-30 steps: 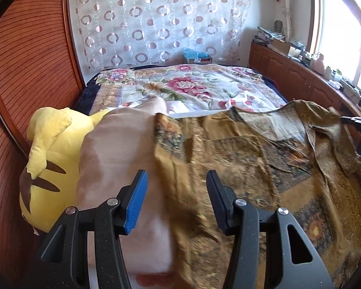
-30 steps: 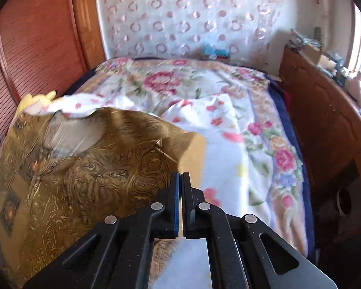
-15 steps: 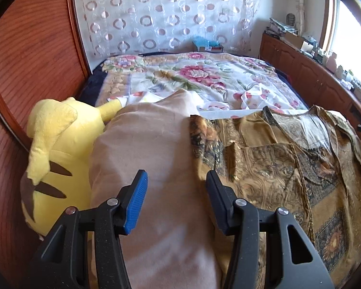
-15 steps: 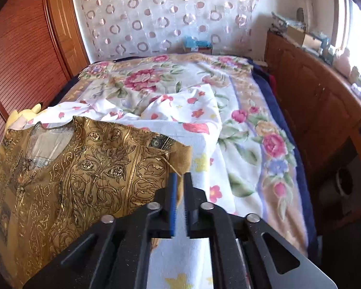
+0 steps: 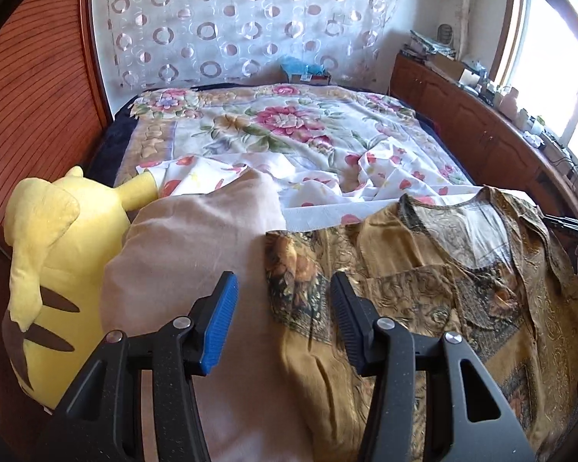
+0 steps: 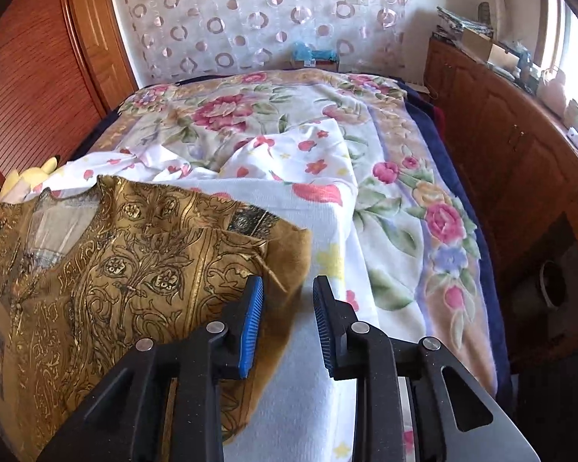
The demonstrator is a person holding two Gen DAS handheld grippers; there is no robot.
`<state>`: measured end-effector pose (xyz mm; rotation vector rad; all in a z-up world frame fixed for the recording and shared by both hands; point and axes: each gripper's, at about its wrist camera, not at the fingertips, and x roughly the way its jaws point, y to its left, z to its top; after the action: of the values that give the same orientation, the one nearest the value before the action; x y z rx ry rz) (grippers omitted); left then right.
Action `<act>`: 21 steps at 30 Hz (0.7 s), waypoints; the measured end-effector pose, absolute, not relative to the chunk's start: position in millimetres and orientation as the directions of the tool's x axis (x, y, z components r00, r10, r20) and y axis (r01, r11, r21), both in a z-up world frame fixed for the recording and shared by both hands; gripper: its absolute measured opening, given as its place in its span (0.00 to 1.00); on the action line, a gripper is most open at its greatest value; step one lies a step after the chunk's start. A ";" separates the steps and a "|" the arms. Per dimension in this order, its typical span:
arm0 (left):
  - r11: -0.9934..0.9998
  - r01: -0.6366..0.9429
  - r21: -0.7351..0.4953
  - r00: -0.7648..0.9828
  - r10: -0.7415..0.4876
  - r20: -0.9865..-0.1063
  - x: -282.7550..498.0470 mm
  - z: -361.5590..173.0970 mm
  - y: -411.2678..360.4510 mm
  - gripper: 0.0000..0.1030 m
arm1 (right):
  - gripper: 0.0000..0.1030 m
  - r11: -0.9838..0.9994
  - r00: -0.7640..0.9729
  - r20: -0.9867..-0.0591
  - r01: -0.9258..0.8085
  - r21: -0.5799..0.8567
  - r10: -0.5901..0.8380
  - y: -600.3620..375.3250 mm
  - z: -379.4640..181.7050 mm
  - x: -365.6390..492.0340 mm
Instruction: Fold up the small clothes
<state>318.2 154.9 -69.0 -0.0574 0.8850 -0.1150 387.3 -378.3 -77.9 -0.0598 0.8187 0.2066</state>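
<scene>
Over gold top (image 6: pixel 108 269), right gripper (image 6: pixel 287 308) jaws just parted

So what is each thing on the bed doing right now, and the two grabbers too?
Gold shirt: spread flat on the bed, not yet folded, free of both grippers.
Pink cloth: lying rumpled beside the shirt.
White flowered sheet: crumpled behind the shirt.
Yellow plush toy: lying at the bed's edge.
Left gripper: open, empty.
Right gripper: open, jaws just been opening, nothing pressed between them.
</scene>
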 end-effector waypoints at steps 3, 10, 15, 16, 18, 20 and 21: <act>0.993 0.066 -0.099 0.616 -0.119 -0.779 321.7 -75.1 157.0 0.50 | 0.28 0.979 0.669 -0.727 -0.204 0.017 0.152 -376.6 -78.2 389.5; 0.989 0.098 -0.113 0.604 -0.149 -0.783 324.1 -80.1 154.5 0.38 | 0.33 0.977 0.654 -0.745 -0.214 -0.016 0.131 -369.9 -78.2 394.3; 0.989 0.123 -0.085 0.607 -0.142 -0.782 323.9 -80.2 146.1 0.28 | 0.33 0.976 0.661 -0.739 -0.217 -0.018 0.133 -371.7 -78.1 396.8; 0.989 0.131 -0.069 0.609 -0.136 -0.781 322.9 -79.7 143.4 0.22 | 0.33 0.977 0.663 -0.737 -0.213 -0.018 0.132 -371.9 -78.3 396.9; 0.987 0.153 -0.050 0.620 -0.135 -0.773 319.8 -77.0 137.6 0.09 | 0.33 0.977 0.665 -0.737 -0.214 -0.028 0.125 -370.6 -78.8 397.2; 0.983 0.179 -0.041 0.645 -0.148 -0.750 313.3 -69.9 131.6 0.07 | 0.21 0.974 0.663 -0.736 -0.226 -0.021 0.138 -368.5 -78.6 396.2; 0.979 0.196 -0.046 0.655 -0.166 -0.737 308.5 -65.5 128.5 0.06 | 0.14 0.973 0.668 -0.733 -0.228 -0.036 0.129 -366.0 -78.3 395.0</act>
<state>308.5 128.5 -65.5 0.0389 0.8314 -0.2055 395.0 -366.0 -78.3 -0.1285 0.8157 0.2021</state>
